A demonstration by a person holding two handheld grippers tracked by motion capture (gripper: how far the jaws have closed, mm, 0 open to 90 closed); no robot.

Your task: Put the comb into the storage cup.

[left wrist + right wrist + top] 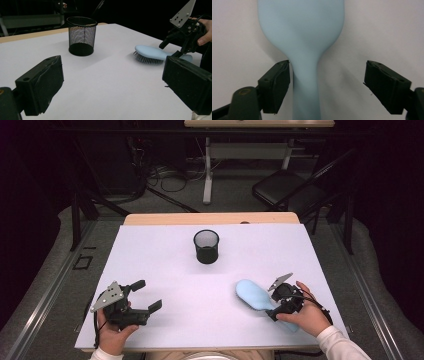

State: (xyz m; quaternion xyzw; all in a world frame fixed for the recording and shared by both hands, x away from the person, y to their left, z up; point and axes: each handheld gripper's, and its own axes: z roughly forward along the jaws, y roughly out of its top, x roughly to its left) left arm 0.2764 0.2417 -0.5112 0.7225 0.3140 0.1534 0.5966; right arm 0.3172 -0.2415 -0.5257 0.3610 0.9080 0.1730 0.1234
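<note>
i am at the grasping step: my right gripper [278, 306] straddles the neck of the pale blue plastic hairbrush [254, 295], which lies bristles down on the white table top [210, 285] at about 4 o'clock from the middle. in the right gripper view the jaws stand partly apart around the handle [305, 82]; one pad sits just beside or touching it, the other is well apart, so nothing is clamped yet. the next move, as i judge it, calls for centring the handle and closing until both pads press, then lifting toward the black wire mesh cup [206, 246] at 12 o'clock.

my left gripper [142, 295] rests at 8 o'clock, jaws wide and empty.

the brush handle end lies near the table's near right edge, so i should lift, not drag. the stretch between brush and cup is bare and open.
</note>
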